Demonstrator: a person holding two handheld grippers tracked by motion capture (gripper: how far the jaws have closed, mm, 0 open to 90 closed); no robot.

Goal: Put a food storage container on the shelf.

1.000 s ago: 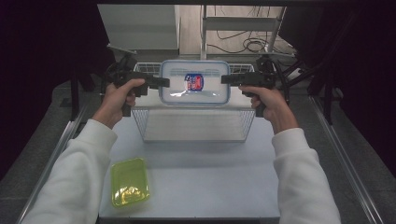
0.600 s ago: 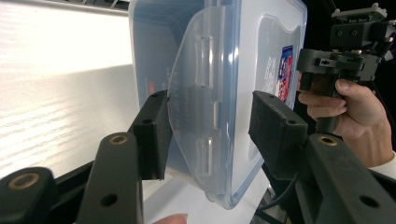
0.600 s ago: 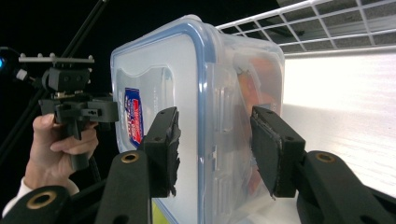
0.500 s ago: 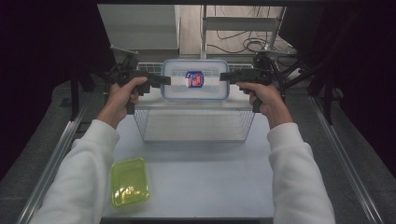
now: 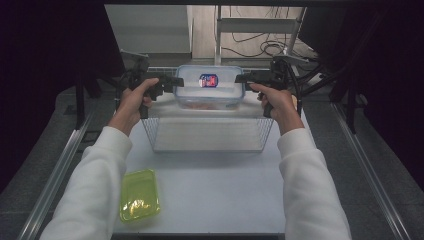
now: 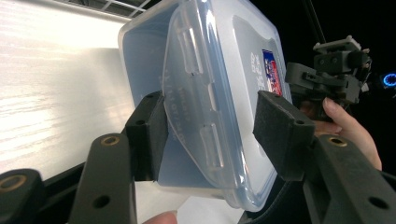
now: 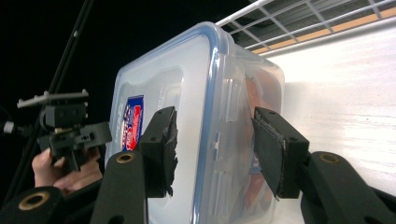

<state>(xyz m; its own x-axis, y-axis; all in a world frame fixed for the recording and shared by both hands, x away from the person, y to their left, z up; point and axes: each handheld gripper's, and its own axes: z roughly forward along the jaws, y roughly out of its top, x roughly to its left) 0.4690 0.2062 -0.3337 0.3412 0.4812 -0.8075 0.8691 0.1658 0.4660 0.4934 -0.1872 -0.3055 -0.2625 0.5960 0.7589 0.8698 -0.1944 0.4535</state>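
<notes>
Two hand-held grippers, left (image 5: 176, 83) and right (image 5: 239, 77), carried the lidded container (image 5: 210, 86) between them, one at each end to keep it level, beyond the wire basket (image 5: 207, 134) at the bench's (image 5: 215, 195) far edge. Both jaw pairs stood half-spread, having just opened slightly, around its clips.

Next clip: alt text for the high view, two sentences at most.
Two hand-held grippers, left and right, carry a clear plastic lidded container with a red-blue label by its ends above a wire basket. A yellow-green plastic tray lies near the white table's front-left corner.
</notes>
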